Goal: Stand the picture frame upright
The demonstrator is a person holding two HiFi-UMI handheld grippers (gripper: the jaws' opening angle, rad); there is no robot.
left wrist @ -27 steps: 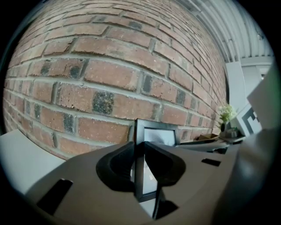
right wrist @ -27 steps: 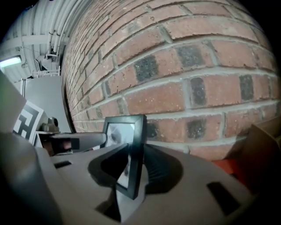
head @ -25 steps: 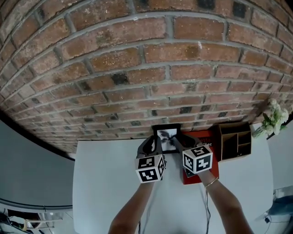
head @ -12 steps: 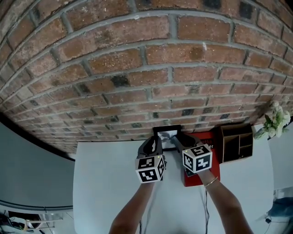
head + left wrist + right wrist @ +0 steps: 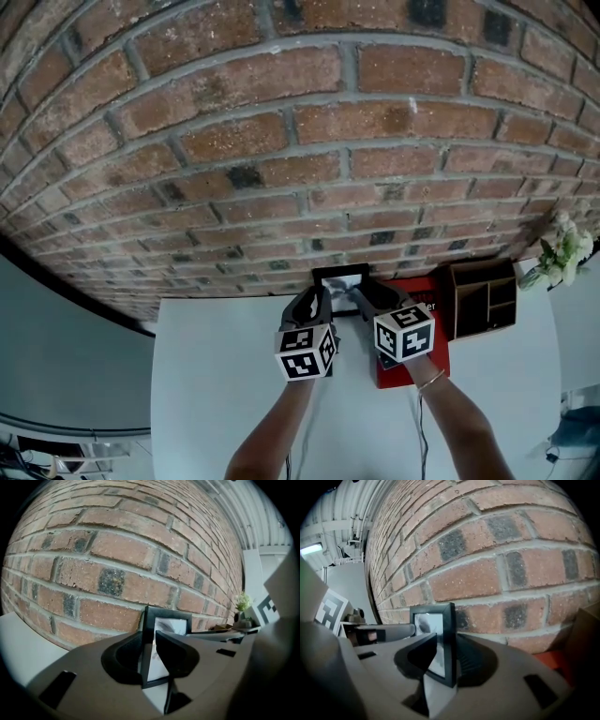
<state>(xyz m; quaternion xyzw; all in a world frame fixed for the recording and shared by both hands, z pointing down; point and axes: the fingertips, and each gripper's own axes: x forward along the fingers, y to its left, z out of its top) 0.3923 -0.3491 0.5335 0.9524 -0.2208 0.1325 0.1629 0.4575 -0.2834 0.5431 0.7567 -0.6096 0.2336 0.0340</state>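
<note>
The black picture frame stands upright on the white table, close to the brick wall, with a grey photo in it. Both grippers reach it from the near side. My left gripper straddles the frame's left edge; its jaws are opening, and a thin gap shows between the inner finger and the glass. My right gripper has the frame's right edge between its fingers, and they lie against the front and back of it.
A red book lies on the table just right of the frame, under my right gripper. A wooden desk organiser stands further right, with white flowers beyond it. The brick wall rises directly behind the frame.
The frame has tipped up from a backward lean to upright, closer to the wall. Both grippers followed it slightly forward.
</note>
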